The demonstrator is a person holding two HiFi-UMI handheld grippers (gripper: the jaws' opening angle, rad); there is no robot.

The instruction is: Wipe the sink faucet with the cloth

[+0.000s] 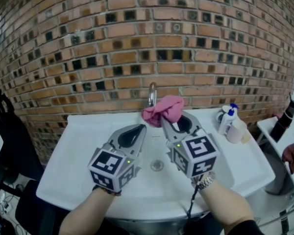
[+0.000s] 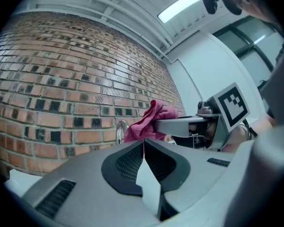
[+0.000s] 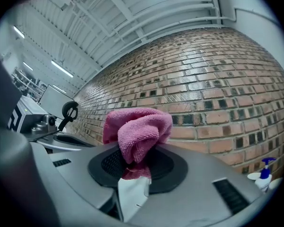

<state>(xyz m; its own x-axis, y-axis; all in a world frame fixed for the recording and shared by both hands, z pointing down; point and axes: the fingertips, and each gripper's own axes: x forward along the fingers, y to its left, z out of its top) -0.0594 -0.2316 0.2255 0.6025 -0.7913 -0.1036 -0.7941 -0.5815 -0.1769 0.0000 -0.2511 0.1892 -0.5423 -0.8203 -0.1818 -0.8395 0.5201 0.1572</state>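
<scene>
Jaws of the right gripper (image 3: 134, 167) are clamped tight on a pink cloth (image 3: 139, 129). They pinch its lower folds, so the rest bulges up above the pads in a loose, rounded bunch. The fabric is a soft terry nap, an even rose pink that looks darker in the creases. In the head view the cloth is held above the middle of the back edge of the white sink (image 1: 83, 131). It is just beside the chrome faucet (image 1: 152, 94) and overlaps the faucet's right side; whether it touches the metal I cannot tell. Jaws of the left gripper (image 2: 143, 144) are pressed together with nothing between them. That gripper hovers over the basin just left of the right one, its tip short of the faucet. A soap bottle (image 1: 228, 119) with a blue pump stands at the sink's back right corner.
</scene>
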